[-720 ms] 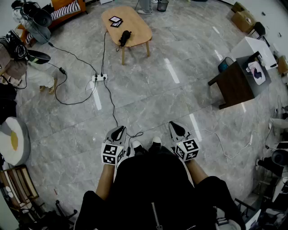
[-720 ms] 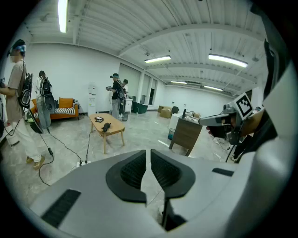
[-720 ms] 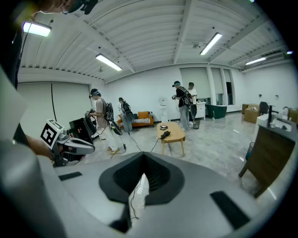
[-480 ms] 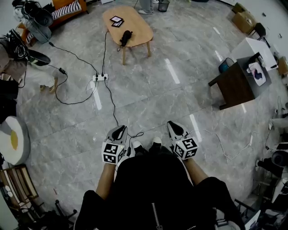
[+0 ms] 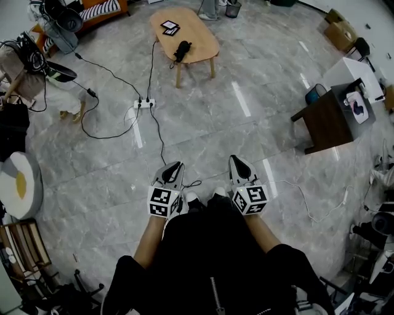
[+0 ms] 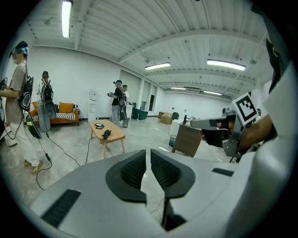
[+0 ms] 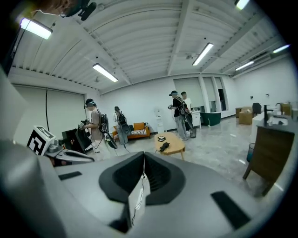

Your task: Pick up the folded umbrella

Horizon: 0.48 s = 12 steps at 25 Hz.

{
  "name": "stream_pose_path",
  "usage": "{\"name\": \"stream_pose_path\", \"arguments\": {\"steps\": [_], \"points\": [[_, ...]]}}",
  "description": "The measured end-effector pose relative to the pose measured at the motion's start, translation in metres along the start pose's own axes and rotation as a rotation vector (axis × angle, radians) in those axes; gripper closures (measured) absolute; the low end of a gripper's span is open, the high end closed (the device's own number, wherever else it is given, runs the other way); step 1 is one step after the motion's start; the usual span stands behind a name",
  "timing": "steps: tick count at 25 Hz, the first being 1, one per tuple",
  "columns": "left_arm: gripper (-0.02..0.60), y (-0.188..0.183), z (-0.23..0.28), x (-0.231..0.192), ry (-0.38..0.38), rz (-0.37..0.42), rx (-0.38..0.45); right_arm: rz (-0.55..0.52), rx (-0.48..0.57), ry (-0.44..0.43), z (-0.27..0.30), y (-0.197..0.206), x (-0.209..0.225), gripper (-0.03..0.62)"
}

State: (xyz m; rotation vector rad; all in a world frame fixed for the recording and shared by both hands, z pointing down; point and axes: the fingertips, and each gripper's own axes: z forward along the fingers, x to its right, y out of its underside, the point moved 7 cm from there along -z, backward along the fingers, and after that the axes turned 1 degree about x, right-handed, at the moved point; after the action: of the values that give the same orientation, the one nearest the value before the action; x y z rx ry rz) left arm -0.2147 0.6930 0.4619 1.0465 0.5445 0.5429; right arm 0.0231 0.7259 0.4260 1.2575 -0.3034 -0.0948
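The folded umbrella is a small black bundle lying on the near end of a light wooden coffee table, far ahead across the floor. It also shows in the left gripper view as the umbrella and in the right gripper view as the umbrella. My left gripper and right gripper are held side by side close to my body, both pointing towards the table. Each is shut with nothing between its jaws. The left gripper and right gripper show their pads pressed together.
A power strip with black cables trails across the floor between me and the table. A dark side table stands at the right, an orange sofa at the back left, and clutter lines both sides. Several people stand beyond the table.
The coffee table and floor have slid a little rightward and nearer in the head view. Both grippers stay shut and side by side, now slightly higher in the picture.
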Motion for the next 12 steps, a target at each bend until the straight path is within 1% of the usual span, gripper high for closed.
{"name": "stream_pose_path", "arguments": {"steps": [2,6,12], "points": [[0.54,-0.002,0.0,-0.002,0.0,0.001,0.0,-0.014,0.01,0.005,-0.002,-0.001,-0.01,0.582],[0.54,-0.001,0.004,-0.001,0.005,-0.005,-0.006,-0.052,-0.009,-0.009,-0.003,0.005,-0.019,0.582],[0.54,-0.01,0.02,0.005,0.014,-0.012,-0.004,-0.023,-0.026,-0.012,0.007,0.011,-0.013,0.582]]}}
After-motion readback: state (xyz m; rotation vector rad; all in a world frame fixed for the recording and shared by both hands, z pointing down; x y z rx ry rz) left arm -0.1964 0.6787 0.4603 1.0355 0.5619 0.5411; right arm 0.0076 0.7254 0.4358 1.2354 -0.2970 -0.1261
